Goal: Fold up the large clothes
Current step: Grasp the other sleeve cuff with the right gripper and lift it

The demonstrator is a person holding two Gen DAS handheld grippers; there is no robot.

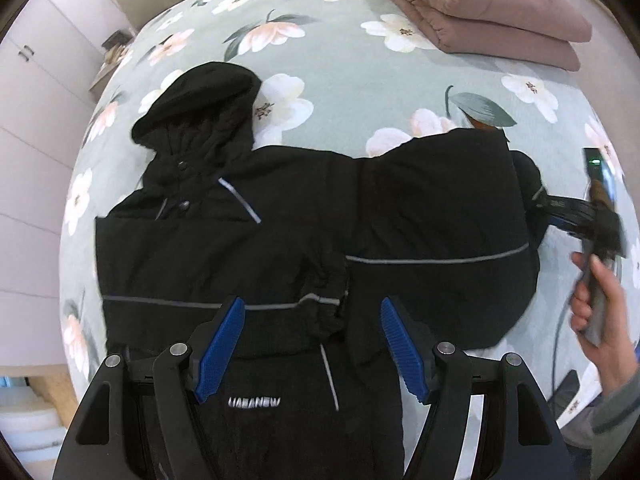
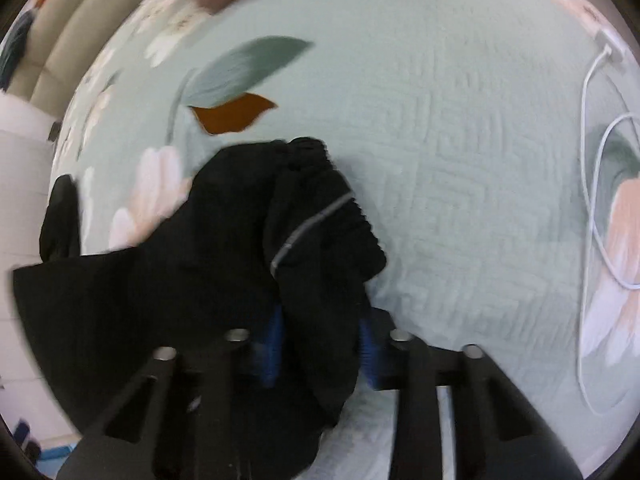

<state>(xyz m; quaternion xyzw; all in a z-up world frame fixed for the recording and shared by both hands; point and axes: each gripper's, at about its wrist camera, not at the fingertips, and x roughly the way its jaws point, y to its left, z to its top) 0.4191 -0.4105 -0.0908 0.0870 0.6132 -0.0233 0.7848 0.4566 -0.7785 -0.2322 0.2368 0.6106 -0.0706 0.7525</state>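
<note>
A black hooded jacket [image 1: 248, 240] with grey piping lies spread on the floral bedspread [image 1: 340, 80], hood at the far left. One sleeve cuff [image 1: 328, 300] is folded across its front. My left gripper [image 1: 312, 344] is open and empty, hovering over the jacket's lower front. My right gripper [image 2: 320, 352] is shut on the other sleeve [image 2: 320, 240] near its cuff, holding it bunched above the bed. In the left wrist view the right gripper [image 1: 560, 210] grips that sleeve at the jacket's right side.
A folded mauve quilt [image 1: 492, 12] with a lace-trimmed pillow lies at the far right of the bed. A white cable [image 2: 596, 200] runs over the bedspread on the right. White cupboards [image 1: 32, 120] stand at the left.
</note>
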